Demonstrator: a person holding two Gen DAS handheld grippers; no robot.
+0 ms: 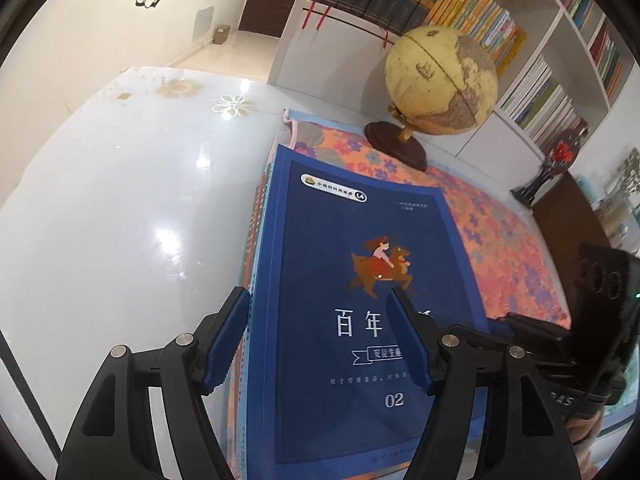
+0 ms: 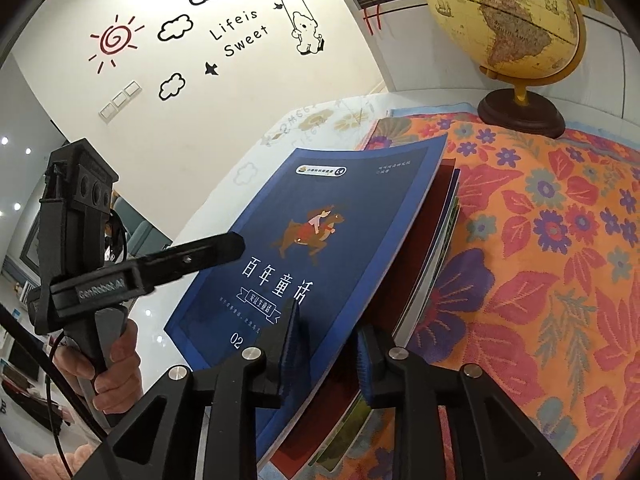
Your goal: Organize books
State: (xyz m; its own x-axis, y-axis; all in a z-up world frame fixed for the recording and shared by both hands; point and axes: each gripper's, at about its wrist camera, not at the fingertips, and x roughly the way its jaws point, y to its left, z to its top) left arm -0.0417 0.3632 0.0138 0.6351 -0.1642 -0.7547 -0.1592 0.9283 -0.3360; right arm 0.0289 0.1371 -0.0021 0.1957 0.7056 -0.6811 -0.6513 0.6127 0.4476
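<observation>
Grippers both sit at the near end of the book stack. Right gripper (image 2: 328, 344), lower centre of the right wrist view: narrow gap, one pad on the cover of the blue book (image 2: 316, 240), the other at the page edges of the stack's near right corner; cannot tell if the pads are pressing. That side of the cover arches up off the books beneath (image 2: 436, 248). Left gripper (image 1: 320, 340), bottom of the left wrist view: roughly half open, pads straddling the blue book's near left part, not visibly clamping it. Stack lies on a floral cloth (image 2: 560, 260) at the cloth's left edge, with the glossy white desk (image 1: 120, 200) to its left. Globe (image 1: 442, 80) stands upper right on the cloth's far end, bookshelves (image 1: 560, 60) behind.
</observation>
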